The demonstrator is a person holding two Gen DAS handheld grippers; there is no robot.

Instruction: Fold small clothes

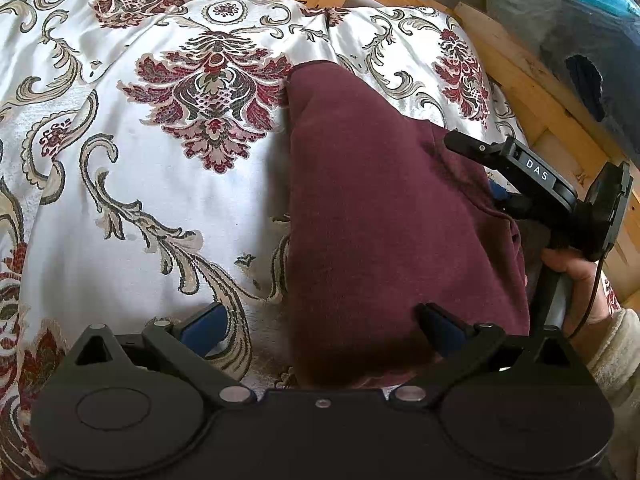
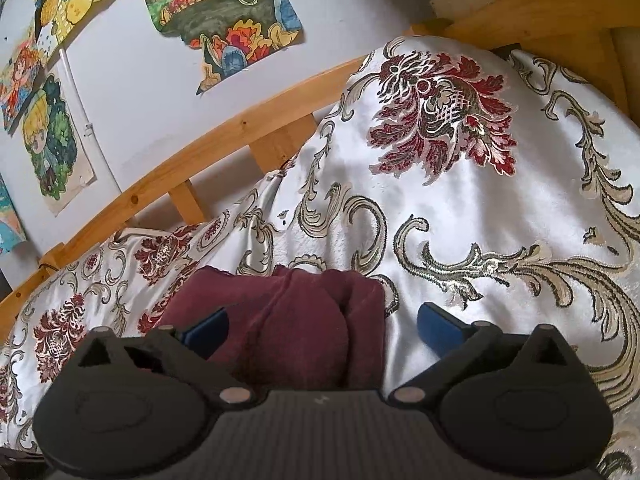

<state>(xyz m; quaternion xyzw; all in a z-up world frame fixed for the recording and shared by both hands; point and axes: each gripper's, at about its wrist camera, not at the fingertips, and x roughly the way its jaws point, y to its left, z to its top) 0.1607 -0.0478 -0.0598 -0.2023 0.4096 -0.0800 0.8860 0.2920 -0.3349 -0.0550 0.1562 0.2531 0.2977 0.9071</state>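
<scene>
A maroon garment (image 1: 376, 208) lies folded on the patterned bedspread (image 1: 168, 184). My left gripper (image 1: 324, 328) is open, its blue-padded fingers (image 1: 208, 326) spread wide over the garment's near edge. The right gripper (image 1: 504, 172) shows at the garment's right side, held by a hand; its jaws look parted. In the right wrist view the right gripper (image 2: 322, 330) is open, straddling the garment's bunched end (image 2: 296, 320), with nothing gripped.
A wooden bed rail (image 1: 532, 92) runs along the right and far side. A plastic-wrapped bundle (image 1: 580, 32) sits beyond it. In the right wrist view the rail (image 2: 224, 136) backs onto a white wall with children's drawings (image 2: 224, 12).
</scene>
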